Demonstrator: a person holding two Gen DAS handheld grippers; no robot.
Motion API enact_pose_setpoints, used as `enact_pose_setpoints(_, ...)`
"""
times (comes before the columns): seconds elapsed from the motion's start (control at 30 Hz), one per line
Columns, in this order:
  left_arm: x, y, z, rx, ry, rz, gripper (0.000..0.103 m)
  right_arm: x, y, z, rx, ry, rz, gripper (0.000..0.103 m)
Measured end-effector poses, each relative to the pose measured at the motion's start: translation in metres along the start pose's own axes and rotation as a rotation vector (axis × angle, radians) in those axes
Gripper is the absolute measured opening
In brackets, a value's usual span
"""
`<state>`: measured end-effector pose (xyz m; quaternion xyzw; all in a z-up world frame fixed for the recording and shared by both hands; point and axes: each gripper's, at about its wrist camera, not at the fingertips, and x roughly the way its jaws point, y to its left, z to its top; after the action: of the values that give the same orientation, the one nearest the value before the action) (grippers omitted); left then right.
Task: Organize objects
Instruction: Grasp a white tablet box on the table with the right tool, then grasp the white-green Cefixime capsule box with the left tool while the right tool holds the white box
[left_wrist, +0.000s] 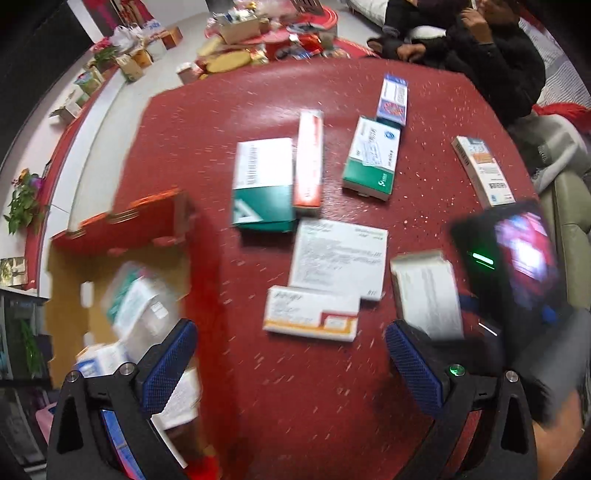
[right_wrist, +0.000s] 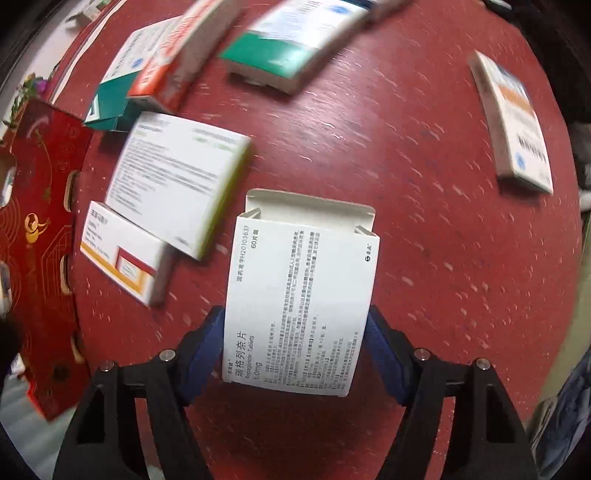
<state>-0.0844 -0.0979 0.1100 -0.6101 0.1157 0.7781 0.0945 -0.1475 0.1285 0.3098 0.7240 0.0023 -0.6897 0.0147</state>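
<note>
While the right gripper (right_wrist: 295, 347) is straddling the white tablet box (right_wrist: 301, 295), its jaws are lying along the box's two long sides, apparently touching; whether they are gripping firmly cannot be told.

Item, location: the white tablet box is lying flat on the red surface (right_wrist: 424, 221), right of centre, its far end flap standing open.

Item, neighbours: a white leaflet-print box (right_wrist: 177, 181) and an orange-striped box (right_wrist: 122, 254) are sitting just to its left, overlapping each other; green-and-white boxes (right_wrist: 295, 40) are lying farther off; a blue-and-orange box (right_wrist: 517, 118) is lying well apart at far right.

Item, destination (judged): the red carton (left_wrist: 122, 225) at left, already holding several packs.

Item, left gripper (left_wrist: 291, 365): jaws spread wide, holding nothing, hanging over the near surface beside the carton.

Risks, judged:
- The hold is sitting near one end, so the box may be tilting or slipping on lifting.
- The open flap may be catching on the carton rim, or spilling contents.
- A thin carton may be buckling under a hard squeeze.
- The two grippers may be crowding each other at the carton.
</note>
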Motion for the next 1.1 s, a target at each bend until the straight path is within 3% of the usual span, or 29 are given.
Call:
enact_pose_setpoints(0.07,0.016,-0.003,0.01,-0.074,0.034,-0.029,0.103,-0.007,-0.028,-0.007,0.053,-0.015,0.058,0.074)
enact_pose_setpoints(0.17,0.038,0.006,0.02,-0.317,0.086,-0.105,0.103,-0.016,-0.067,-0.018,0.12,-0.022,0.111,0.074)
enact_pose_setpoints(0.3,0.055,0.026,0.018,-0.644,0.115,-0.092,0.103,-0.021,-0.103,-0.03,0.169,-0.019,0.131,0.074)
enact_pose_setpoints(0.47,0.071,0.043,0.011,-0.862,0.176,-0.074,0.103,-0.022,-0.124,-0.042,0.19,-0.009,0.162,0.074)
enact_pose_setpoints(0.6,0.08,0.049,0.017,-1.004,0.197,-0.127,0.103,-0.032,-0.118,-0.041,0.18,-0.011,0.18,0.074)
enact_pose_setpoints(0.67,0.082,0.041,0.026,-0.999,0.193,-0.132,0.103,-0.035,-0.122,-0.037,0.181,-0.009,0.192,0.074)
enact_pose_setpoints(0.93,0.096,-0.002,0.062,-0.799,0.165,-0.152,0.103,-0.052,-0.152,-0.042,0.197,-0.018,0.212,0.074)
enact_pose_setpoints(1.03,0.09,-0.023,0.068,-0.74,0.126,-0.332,0.103,-0.053,-0.163,-0.039,0.207,-0.017,0.216,0.074)
enact_pose_setpoints(1.07,0.086,-0.027,0.069,-0.72,0.116,-0.324,0.103,-0.053,-0.165,-0.037,0.207,-0.013,0.216,0.074)
enact_pose_setpoints(1.1,0.079,-0.03,0.069,-0.701,0.092,-0.264,0.102,-0.053,-0.165,-0.037,0.207,-0.013,0.215,0.074)
